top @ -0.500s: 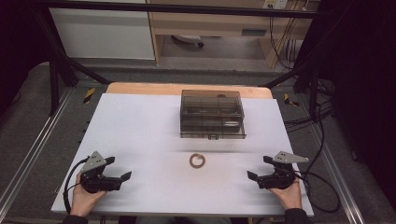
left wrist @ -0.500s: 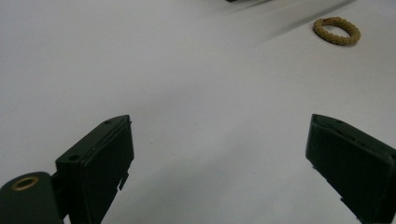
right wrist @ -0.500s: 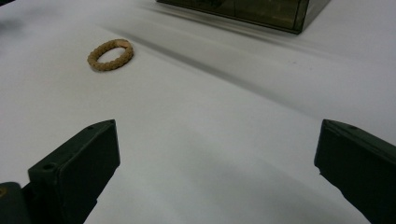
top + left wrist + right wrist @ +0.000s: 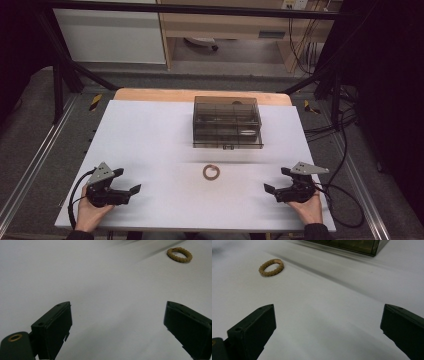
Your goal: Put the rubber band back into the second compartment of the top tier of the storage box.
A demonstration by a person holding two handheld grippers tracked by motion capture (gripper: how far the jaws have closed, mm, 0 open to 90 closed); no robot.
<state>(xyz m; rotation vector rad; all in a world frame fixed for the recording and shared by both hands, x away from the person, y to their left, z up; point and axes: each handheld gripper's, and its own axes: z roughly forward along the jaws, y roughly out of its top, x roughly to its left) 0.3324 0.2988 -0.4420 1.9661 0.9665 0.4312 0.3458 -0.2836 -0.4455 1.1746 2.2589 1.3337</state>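
Resting low over the white table [image 4: 165, 135], the left gripper [image 4: 126, 181] sits at the near left corner with its jaws spread wide and nothing between them. A hand [image 4: 90, 210] grips it from behind, and a black cable [image 4: 74, 200] loops off its outer side. The right gripper [image 4: 276, 180] mirrors it at the near right corner, held by the other hand [image 4: 307, 207], jaws likewise spread wide and empty, their tips turned inward toward the table's middle.

A small braided tan ring [image 4: 211, 172] lies flat on the table between the two grippers, well ahead of both sets of jaws and touching neither. In the left gripper view the ring [image 4: 179, 254] sits far beyond the jaw tips and off toward the right-hand jaw's side, near the top corner. In the right gripper view the ring [image 4: 271, 267] lies beyond the tips on the left-hand jaw's side, closer than in the other view yet clearly apart from the jaws.

Farther out than the ring, past both grippers, a smoky transparent box [image 4: 227, 122] with inner compartments stands on the table; its near edge [image 4: 352, 246] crosses the top of the right gripper view. What the compartments hold is too small to make out.
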